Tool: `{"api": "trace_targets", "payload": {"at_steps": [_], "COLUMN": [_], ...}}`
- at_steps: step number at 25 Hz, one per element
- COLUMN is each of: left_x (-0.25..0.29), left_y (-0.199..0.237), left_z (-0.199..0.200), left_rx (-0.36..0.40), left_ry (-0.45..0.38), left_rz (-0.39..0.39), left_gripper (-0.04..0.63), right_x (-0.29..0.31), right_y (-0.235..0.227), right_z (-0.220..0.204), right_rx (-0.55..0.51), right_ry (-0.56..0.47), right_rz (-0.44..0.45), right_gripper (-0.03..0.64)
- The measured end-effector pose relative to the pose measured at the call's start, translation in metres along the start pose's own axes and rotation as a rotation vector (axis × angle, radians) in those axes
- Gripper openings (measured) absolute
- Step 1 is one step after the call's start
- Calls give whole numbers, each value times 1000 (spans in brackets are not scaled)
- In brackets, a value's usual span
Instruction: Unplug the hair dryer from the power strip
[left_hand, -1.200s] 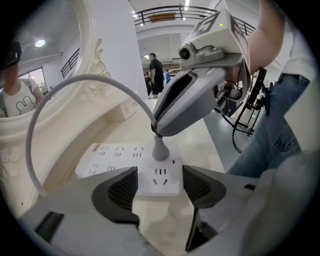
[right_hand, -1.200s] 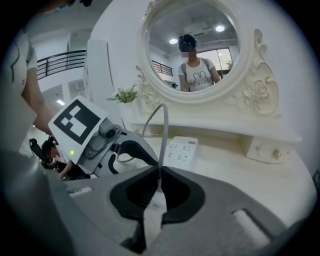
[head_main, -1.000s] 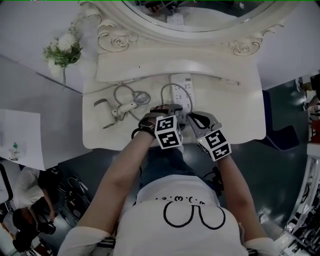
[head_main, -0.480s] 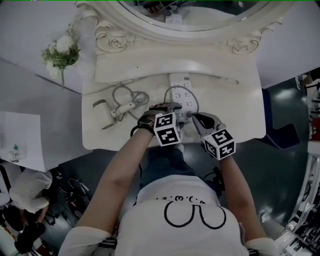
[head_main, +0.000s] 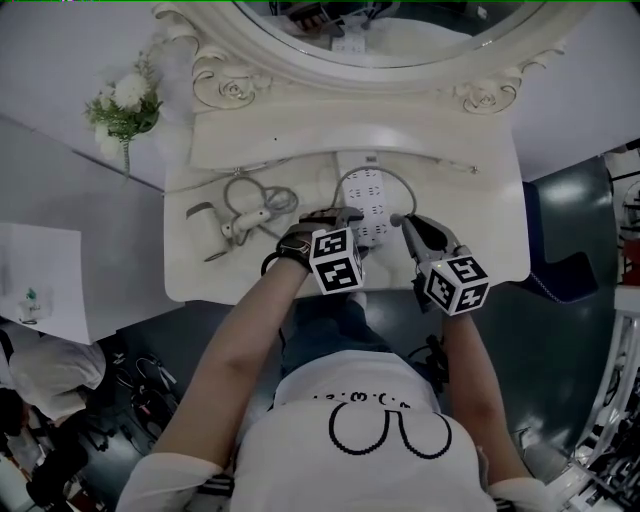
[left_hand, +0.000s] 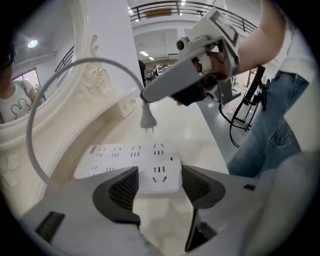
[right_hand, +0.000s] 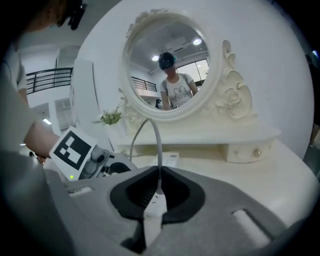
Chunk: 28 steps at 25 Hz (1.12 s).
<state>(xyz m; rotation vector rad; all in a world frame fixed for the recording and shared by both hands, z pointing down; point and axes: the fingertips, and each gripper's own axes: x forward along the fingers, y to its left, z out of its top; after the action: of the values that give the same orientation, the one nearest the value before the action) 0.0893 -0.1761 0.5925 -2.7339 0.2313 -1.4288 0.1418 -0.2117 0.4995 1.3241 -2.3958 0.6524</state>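
A white power strip (head_main: 366, 193) lies on the cream dressing table (head_main: 480, 235). My left gripper (head_main: 350, 216) has its pads on both sides of the strip's near end (left_hand: 159, 176) and holds it down. To the right of the strip, my right gripper (head_main: 398, 221) is shut on the grey plug (right_hand: 155, 206). The plug (left_hand: 147, 119) hangs above the strip with its prongs free of the sockets. Its grey cable (head_main: 385, 177) arcs back over the strip towards the hair dryer (head_main: 240, 220), which lies at the table's left.
An oval mirror (head_main: 390, 30) in a carved frame stands behind the strip, above a raised shelf (head_main: 300, 135). White flowers (head_main: 125, 100) stand at the far left. The table's front edge runs just below both grippers. People stand on the floor at lower left.
My right gripper has moved right and slightly up with the plug, which has come out of the strip. The cable loop has widened. The left gripper has stayed put.
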Motion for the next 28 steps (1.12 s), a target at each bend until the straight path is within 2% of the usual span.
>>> {"api": "trace_targets", "payload": {"at_steps": [1, 4, 6, 8, 11, 16, 19, 23, 25, 28], "left_x": [0, 0, -1, -4, -22, -56, -74, -93, -100, -110], "left_y": [0, 1, 2, 4, 9, 17, 27, 41, 48, 57], "left_z": [0, -1, 1, 7, 21, 28, 25, 15, 9, 3], "left_rx": [0, -5, -21, -89, -255, -367, -471, -569, -597, -617], "left_ry": [-2, 2, -10, -55, -171, -303, -366, -416, -430, -441], "left_rz": [-1, -4, -3, -7, -30, -3, 35, 109, 145, 192], "left_gripper": [267, 268, 267, 268, 268, 268, 268, 268, 268, 268], "right_x": [-7, -12, -10, -6, -1, 8, 21, 42, 50, 55], "right_y": [-4, 1, 4, 2, -9, -38, -63, -81, -88, -92], "right_z": [3, -10, -20, -25, -26, -22, -27, -27, -24, -20], "right_rx": [-1, -27, 64, 203, 338, 548, 647, 773, 804, 754], "right_ry": [3, 108, 163, 194, 225, 277, 296, 263, 236, 227], "right_rz": [7, 69, 98, 118, 126, 107, 39, 6, -11, -41], "right_gripper": [23, 25, 25, 26, 26, 28, 25, 2, 2, 2]}}
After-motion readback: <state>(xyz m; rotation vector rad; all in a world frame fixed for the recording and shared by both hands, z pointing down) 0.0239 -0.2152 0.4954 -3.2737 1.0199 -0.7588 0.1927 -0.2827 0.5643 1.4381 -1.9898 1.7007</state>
